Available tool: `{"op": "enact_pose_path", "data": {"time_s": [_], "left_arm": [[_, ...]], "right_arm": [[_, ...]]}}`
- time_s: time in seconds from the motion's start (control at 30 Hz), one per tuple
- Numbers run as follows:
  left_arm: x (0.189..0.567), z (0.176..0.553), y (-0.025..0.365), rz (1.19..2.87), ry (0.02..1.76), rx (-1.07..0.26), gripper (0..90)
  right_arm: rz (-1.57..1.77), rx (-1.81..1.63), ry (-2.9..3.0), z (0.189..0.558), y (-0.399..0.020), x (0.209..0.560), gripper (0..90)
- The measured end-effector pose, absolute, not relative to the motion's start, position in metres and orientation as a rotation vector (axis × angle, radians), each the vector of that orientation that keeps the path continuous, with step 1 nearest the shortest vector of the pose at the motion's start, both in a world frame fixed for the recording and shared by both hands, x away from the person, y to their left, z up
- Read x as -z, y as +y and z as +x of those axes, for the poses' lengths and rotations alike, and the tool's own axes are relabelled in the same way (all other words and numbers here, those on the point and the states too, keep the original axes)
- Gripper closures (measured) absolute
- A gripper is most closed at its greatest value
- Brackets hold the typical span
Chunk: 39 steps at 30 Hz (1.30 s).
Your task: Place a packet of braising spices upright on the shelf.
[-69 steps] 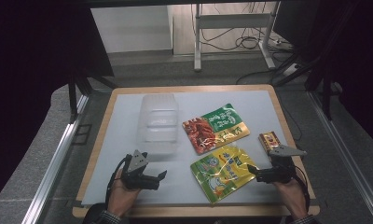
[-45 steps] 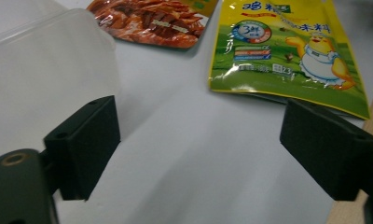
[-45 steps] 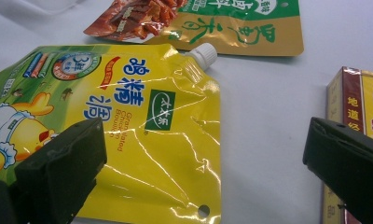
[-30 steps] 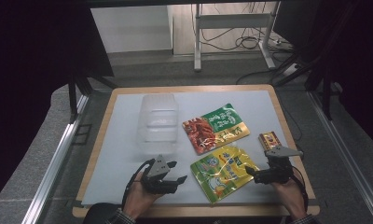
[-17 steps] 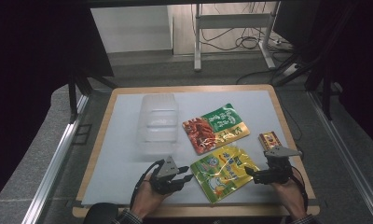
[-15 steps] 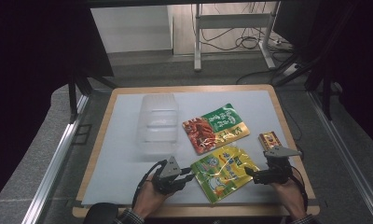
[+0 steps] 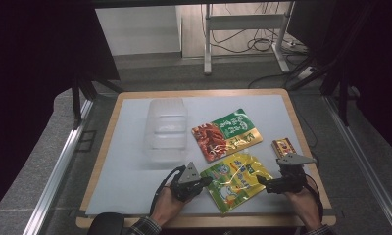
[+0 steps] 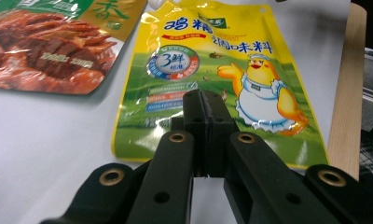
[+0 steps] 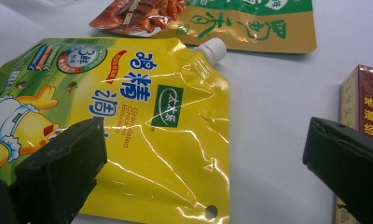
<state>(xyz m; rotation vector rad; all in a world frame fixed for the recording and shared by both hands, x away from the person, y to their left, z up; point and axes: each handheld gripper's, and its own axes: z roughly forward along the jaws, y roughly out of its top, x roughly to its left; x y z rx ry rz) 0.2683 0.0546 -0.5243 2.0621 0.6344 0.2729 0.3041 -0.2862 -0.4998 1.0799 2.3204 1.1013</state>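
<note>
Your left tongs [image 7: 207, 180] sit at the near edge of the table [image 7: 120, 147], their jaws pressed together after just closing, with nothing pinched between them; the tips touch or hover right at the near-left edge of the yellow pouch [image 7: 235, 179]. Your right tongs [image 7: 260, 181] are spread wide at the pouch's right side, one jaw over the pouch, the other beside a small brown box [image 7: 283, 146]. The pouch lies flat between your two hands. Just beyond it lies a red-and-green packet [image 7: 225, 133], and farther left a clear plastic container [image 7: 165, 129].
</note>
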Motion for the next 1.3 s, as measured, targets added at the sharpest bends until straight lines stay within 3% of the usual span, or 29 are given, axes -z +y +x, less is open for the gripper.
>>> {"op": "enact_pose_path", "data": {"time_s": [0.57, 0.87, 1.3], "left_arm": [[0.540, 0.276, 0.029, 2.136, 0.611, -0.264, 90.0], [0.541, 0.268, 0.027, 2.170, 0.585, -0.347, 90.0], [0.543, 0.263, 0.035, 2.195, 0.593, -0.277, 90.0]], "right_arm": [[1.103, -1.104, 2.302, 0.304, -0.289, 0.498, 0.0], [1.105, -1.128, 2.320, 0.305, -0.292, 0.497, 0.0], [1.148, -1.154, 2.375, 0.309, -0.286, 0.500, 1.0]]}}
